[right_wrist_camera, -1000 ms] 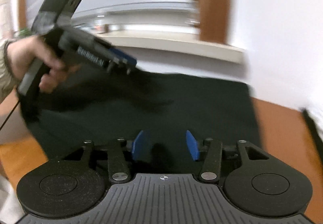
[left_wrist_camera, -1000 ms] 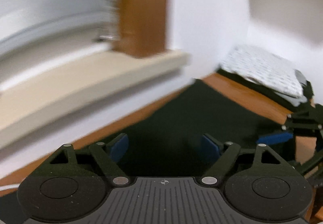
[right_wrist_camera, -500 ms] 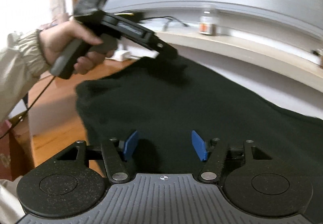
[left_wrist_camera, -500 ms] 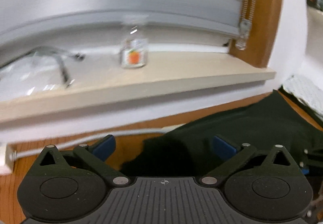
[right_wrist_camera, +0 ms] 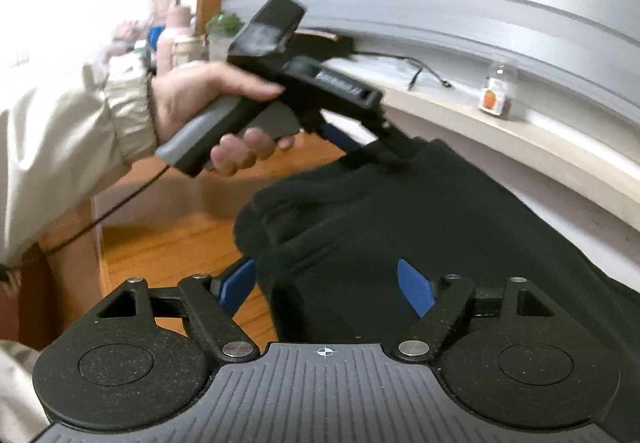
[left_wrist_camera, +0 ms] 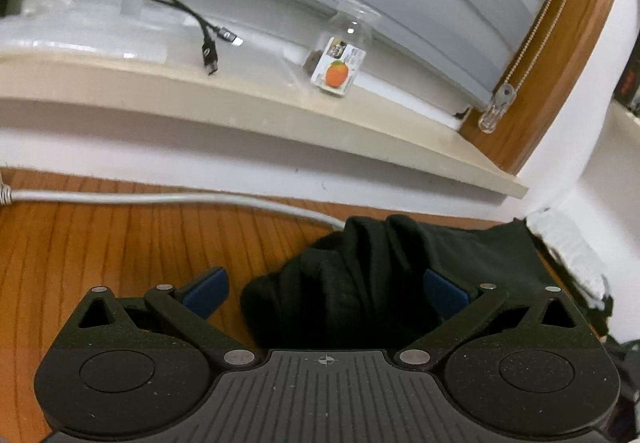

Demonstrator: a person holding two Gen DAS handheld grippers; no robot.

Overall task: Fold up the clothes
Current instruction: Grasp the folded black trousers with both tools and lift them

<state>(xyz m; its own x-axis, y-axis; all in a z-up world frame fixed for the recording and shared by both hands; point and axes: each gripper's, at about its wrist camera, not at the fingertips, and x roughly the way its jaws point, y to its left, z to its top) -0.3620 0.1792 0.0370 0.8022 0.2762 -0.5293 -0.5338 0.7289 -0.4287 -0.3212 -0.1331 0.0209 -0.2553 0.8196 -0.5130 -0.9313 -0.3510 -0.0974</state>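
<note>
A black garment [left_wrist_camera: 360, 279] lies bunched on the wooden table [left_wrist_camera: 100, 255], its left end rumpled into folds. My left gripper [left_wrist_camera: 324, 293] is open, its blue pads [left_wrist_camera: 206, 289] set wide on either side of that bunched end. In the right wrist view the garment [right_wrist_camera: 420, 227] spreads to the right, and the left gripper [right_wrist_camera: 360, 141], held in a hand, sits at its far corner. My right gripper [right_wrist_camera: 332, 287] is open over the garment's near left edge, one blue pad [right_wrist_camera: 416, 289] above the cloth, the other off its edge.
A beige window sill [left_wrist_camera: 280, 103] runs behind the table, with a small glass jar [left_wrist_camera: 340, 59] and black USB cables [left_wrist_camera: 208, 43]. A grey cable [left_wrist_camera: 160, 198] lies along the table's back. A white patterned folded cloth [left_wrist_camera: 568, 247] sits at the right. A blind cord [left_wrist_camera: 500, 103] hangs there.
Both grippers have swung left along the garment to its left end. The left gripper's pads have come down around the bunched corner. The right gripper's pads have opened slightly wider.
</note>
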